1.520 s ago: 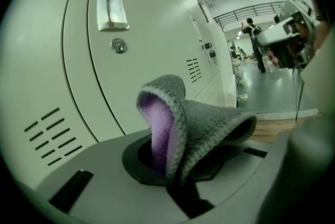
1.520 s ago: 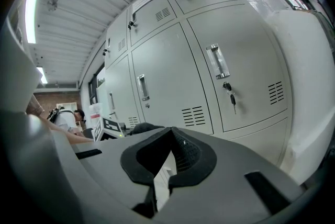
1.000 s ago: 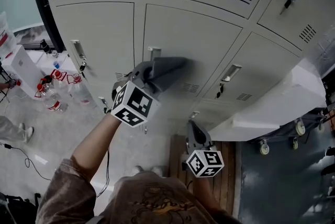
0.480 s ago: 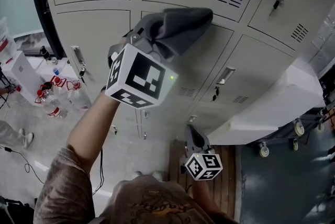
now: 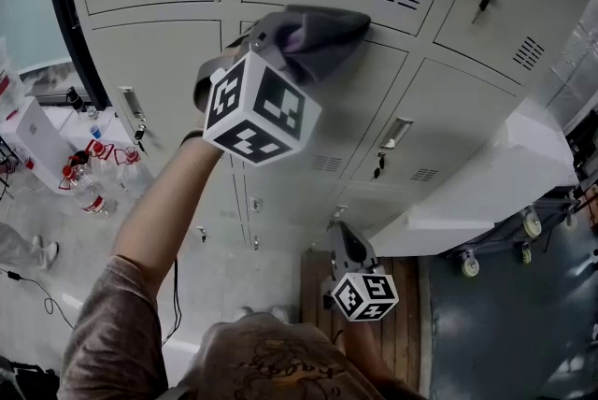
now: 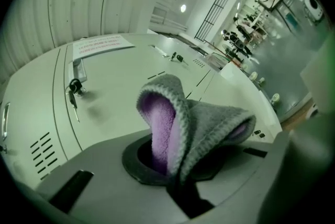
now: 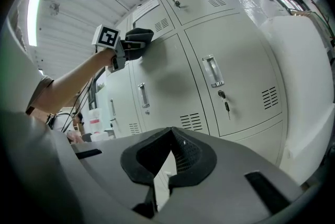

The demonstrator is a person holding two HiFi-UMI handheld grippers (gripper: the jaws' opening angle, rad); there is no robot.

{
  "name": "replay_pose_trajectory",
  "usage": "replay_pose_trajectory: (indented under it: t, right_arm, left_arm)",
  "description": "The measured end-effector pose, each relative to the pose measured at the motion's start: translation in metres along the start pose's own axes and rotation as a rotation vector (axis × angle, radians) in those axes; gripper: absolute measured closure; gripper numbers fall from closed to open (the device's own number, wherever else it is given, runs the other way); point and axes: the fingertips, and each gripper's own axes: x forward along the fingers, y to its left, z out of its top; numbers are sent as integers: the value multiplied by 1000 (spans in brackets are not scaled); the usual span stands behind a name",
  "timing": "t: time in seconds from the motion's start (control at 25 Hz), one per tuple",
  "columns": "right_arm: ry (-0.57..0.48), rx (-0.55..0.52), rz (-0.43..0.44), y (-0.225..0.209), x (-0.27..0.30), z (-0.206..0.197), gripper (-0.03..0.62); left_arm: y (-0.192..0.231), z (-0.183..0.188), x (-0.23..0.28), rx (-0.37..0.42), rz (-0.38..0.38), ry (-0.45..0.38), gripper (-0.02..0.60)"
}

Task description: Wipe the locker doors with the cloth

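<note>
**Cloth at the locker door, left tongs pinching it**

Left tongs (image 5: pixel 280 48): raised on an outstretched arm, pressed together on the cloth (image 5: pixel 322 35). The left gripper view shows the cloth (image 6: pixel 201 131) rising out of the closed jaws in a bunched fold.

Cloth: grey on the outer face with a looped, towel-like pile and a stitched rim; the inner face is purple and shows in two openings of the fold. It is doubled over itself, not spread flat.

Position: in the head view the cloth lies against the top edge of a middle-row locker door (image 5: pixel 327 108), just below the seam with the upper row. The right gripper view shows the same cloth (image 7: pixel 140 35) at the upper part of that door, above its handle (image 7: pixel 143 94).

Right tongs (image 5: pixel 344 244): held low, near the person's body, well apart from the cloth. Their tips are pressed together with nothing between them (image 7: pixel 169 136).

Lockers: pale grey, with vent slots and keys (image 6: pixel 73 89) in some locks.
</note>
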Motion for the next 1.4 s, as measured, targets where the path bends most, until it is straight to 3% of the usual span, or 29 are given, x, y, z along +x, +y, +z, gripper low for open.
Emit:
replay_pose_trajectory:
  t: [0.28,0.68,1.4]
  right_arm:
    - [9,9,-13,-7,1,-3,595]
    - [17,10,-19,-10,8,-5,595]
    - [35,21,-45,-15,7,-14,595]
  left_arm:
    - [-6,-7,10,3,5,6,545]
    - [-48,-30,16,6,-56,32,545]
    - [-146,-116,14,-78,-217,149,545]
